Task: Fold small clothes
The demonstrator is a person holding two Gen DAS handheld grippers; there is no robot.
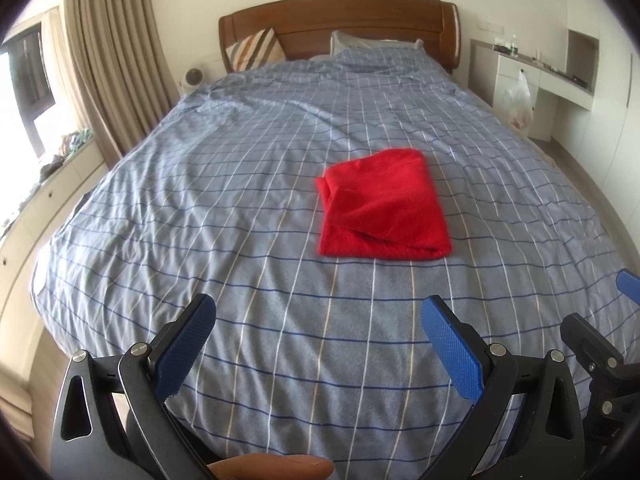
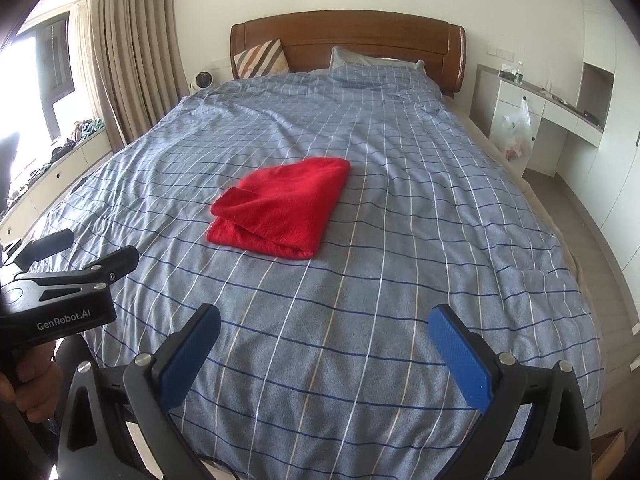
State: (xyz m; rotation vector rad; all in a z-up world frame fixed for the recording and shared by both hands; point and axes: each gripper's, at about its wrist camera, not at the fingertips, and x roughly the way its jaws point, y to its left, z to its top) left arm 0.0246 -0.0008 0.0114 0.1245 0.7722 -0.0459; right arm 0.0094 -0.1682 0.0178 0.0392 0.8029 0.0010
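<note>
A red cloth (image 1: 382,206) lies folded into a rough rectangle on the blue checked bed cover (image 1: 240,184), a little past the middle of the bed. In the right wrist view the same red cloth (image 2: 280,208) sits ahead and to the left. My left gripper (image 1: 320,312) hovers over the near end of the bed, open, with nothing between its blue pads. My right gripper (image 2: 326,322) is likewise open and empty, well short of the cloth. The left gripper's body (image 2: 60,300) shows at the left edge of the right wrist view, held by a hand (image 2: 32,388).
A wooden headboard (image 1: 340,20) and pillows (image 1: 256,50) stand at the far end. Beige curtains (image 1: 108,60) and a cluttered window ledge (image 1: 52,168) run along the left. A white desk with a plastic bag (image 1: 520,100) is at the right, with bare floor (image 2: 592,248) beside the bed.
</note>
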